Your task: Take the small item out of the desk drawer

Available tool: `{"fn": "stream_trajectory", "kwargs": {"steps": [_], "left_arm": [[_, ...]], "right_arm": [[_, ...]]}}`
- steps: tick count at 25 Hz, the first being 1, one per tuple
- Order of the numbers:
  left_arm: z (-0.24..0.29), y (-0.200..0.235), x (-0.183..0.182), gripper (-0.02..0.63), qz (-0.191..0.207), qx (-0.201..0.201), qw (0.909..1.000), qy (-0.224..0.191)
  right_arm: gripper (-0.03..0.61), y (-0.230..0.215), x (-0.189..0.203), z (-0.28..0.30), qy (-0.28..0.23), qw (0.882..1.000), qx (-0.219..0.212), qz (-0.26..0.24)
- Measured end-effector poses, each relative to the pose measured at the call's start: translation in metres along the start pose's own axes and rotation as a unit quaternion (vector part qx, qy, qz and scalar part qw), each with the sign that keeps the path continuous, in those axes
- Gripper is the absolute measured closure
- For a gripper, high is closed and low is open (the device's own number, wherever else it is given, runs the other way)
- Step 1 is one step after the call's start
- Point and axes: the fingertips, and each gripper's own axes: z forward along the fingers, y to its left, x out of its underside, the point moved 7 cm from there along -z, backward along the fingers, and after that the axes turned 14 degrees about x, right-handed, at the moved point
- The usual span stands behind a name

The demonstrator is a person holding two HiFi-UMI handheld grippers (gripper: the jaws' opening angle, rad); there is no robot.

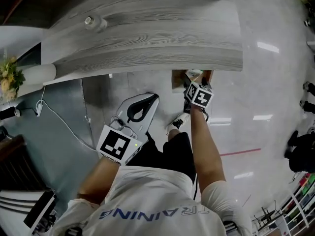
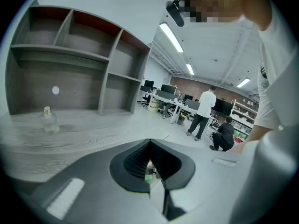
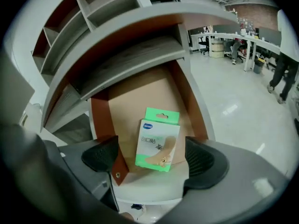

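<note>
Green-and-white small cardboard box lies flat on the brown floor of the open desk drawer, framed between the spread jaws of the right gripper, apparently untouched. Best to lower squarely so both pads meet its long edges, clear of the drawer's left wall; the left gripper hangs aside, jaws pressed together, empty.

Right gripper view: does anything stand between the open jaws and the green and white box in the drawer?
Nothing visible does. The drawer is open, the box lies uncovered on its floor, and the right gripper faces it with jaws apart.
</note>
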Motion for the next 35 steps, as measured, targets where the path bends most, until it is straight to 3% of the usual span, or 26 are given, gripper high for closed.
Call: {"fn": "stream_trajectory", "kwargs": {"steps": [12,18,22,27,35], "left_arm": [[-0.018,0.019,0.018,0.612,-0.015,-0.024,0.9994,-0.018],[-0.024,0.021,0.017,0.612,-0.019,-0.029,0.9992,-0.02],[-0.028,0.019,0.012,0.612,-0.019,-0.027,0.9992,-0.024],[-0.026,0.012,-0.004,0.612,-0.011,-0.008,0.9992,-0.037],[-0.031,-0.007,-0.039,0.612,0.024,0.025,0.9979,-0.055]], "right_arm": [[0.144,0.0,-0.002,0.037,0.045,0.999,0.03,0.005],[0.232,0.001,0.0,0.036,0.053,0.997,0.047,-0.01],[0.241,0.003,-0.002,0.019,0.037,0.998,0.045,-0.015],[0.242,-0.002,-0.001,-0.014,0.024,0.999,0.037,0.014],[0.242,-0.013,-0.011,-0.094,-0.026,0.999,0.024,0.04]]}}
